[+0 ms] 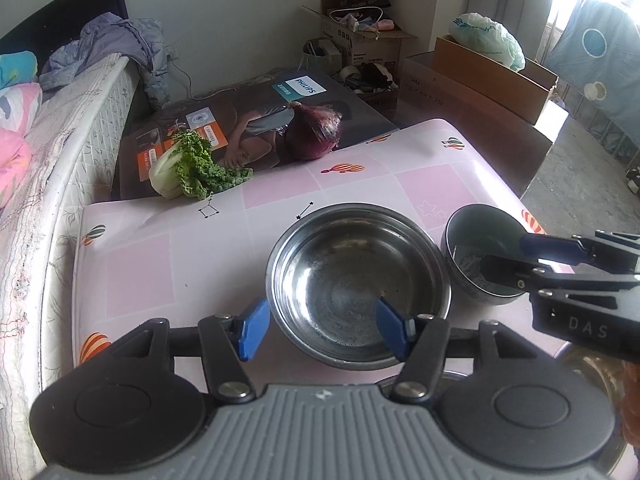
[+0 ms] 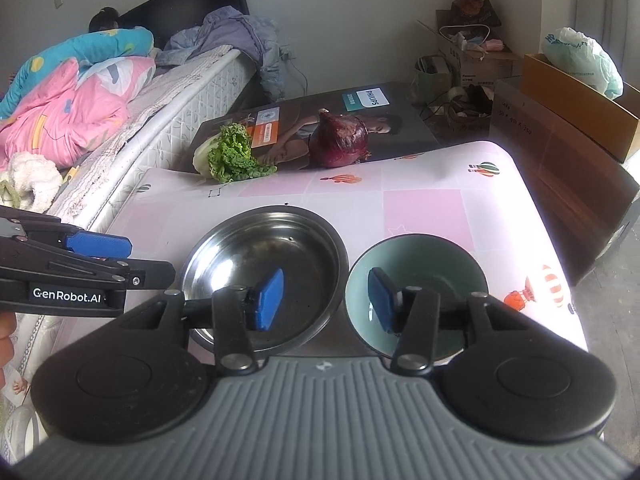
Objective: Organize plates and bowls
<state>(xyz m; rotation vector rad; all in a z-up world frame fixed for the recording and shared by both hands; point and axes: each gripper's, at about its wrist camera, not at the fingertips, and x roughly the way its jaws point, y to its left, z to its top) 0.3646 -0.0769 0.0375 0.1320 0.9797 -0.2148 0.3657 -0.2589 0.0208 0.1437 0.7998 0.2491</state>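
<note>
Two bowls sit side by side on the pink checked table: a big shiny steel bowl and, right of it, a small green ceramic bowl. We hold our left gripper and right gripper wide apart, grasping nothing. We think we are about to stack them; next the right gripper must pinch the green bowl's rim.

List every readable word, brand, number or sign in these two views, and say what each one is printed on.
"PHILIPS": flat dark box, upside down in the left wrist view.
"GenRobot.AI": side of the left gripper.
"DAS": side of the right gripper.
Small print on the flat box's orange and teal labels: too small to read.
Writing on the cardboard boxes and the plastic bag: blurred.
</note>
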